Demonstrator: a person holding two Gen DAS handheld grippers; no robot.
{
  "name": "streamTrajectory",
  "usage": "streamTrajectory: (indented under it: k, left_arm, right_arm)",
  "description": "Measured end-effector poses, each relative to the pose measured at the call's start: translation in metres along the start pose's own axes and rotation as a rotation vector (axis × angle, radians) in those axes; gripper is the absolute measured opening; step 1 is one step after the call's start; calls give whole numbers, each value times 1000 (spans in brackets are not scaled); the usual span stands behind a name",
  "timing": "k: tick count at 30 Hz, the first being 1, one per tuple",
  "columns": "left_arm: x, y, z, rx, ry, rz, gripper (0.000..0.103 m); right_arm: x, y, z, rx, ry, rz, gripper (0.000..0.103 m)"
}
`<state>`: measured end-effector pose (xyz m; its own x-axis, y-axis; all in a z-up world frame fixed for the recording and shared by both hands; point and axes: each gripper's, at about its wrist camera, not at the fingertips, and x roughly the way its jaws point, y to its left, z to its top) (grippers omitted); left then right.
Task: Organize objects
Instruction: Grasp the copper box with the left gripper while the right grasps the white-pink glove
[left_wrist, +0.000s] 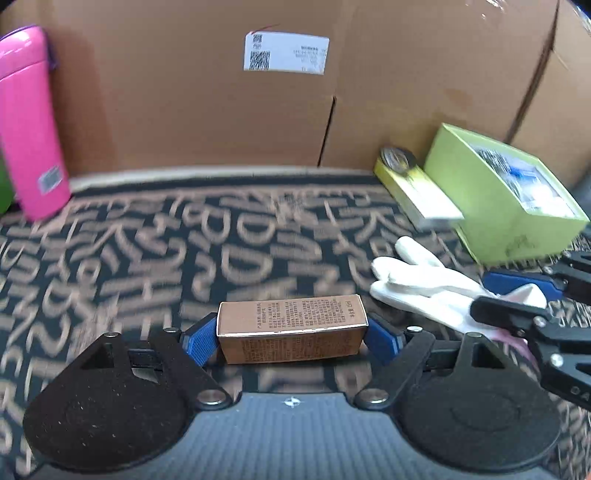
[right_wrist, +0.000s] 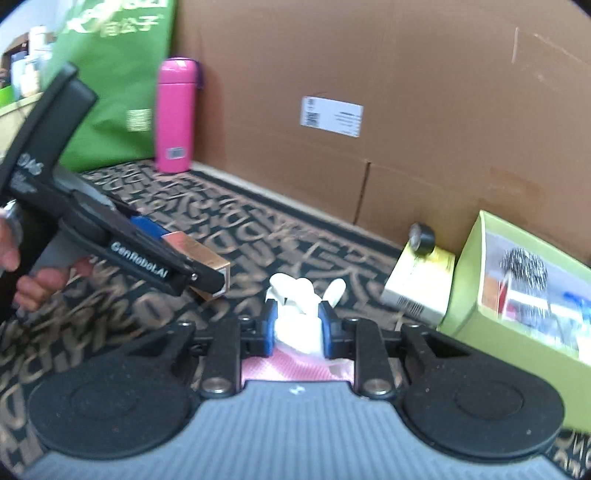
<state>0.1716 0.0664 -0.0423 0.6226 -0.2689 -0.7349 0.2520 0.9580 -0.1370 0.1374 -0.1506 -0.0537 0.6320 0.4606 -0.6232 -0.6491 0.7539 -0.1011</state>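
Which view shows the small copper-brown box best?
The left wrist view: the copper-brown box sits centered, sharp, printed faces readable, clamped end to end in the left gripper. The right wrist view shows only one blurred end behind that gripper's finger.

Dark mat (left_wrist: 155, 266) with tan letter-like pattern, pale border running along its far edge, covering the surface. Large brown cardboard box (left_wrist: 184, 92) standing behind as backdrop, white shipping label (left_wrist: 286, 52) showing. Green printed bag (right_wrist: 114, 81) leaning at left. Even, soft lighting.
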Motion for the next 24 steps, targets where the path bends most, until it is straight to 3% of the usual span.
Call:
streamTrajectory:
  k: [6, 11, 13, 16, 19, 24]
  left_arm:
    - [-25, -3, -31, -62, -27, 3, 86]
    - [-47, -6, -47, -70, -59, 67, 86]
    - [-56, -5, -51, -84, -65, 89, 87]
    - [-63, -3, -55, -152, -66, 27, 87]
    - [-55, -5, -54, -214, -77, -44, 87]
    - [-11, -4, -37, -285, -57, -21, 85]
  right_arm:
    - [-27, 26, -42, 43, 28, 60, 23]
    - [-42, 31, -61, 80, 22, 61, 25]
    - [-47, 30, -64, 93, 12, 59, 33]
    - [-50, 28, -66, 105, -12, 46, 39]
    - [-49, 28, -68, 121, -19, 49, 39]
    - [-50, 26, -71, 129, -27, 25, 43]
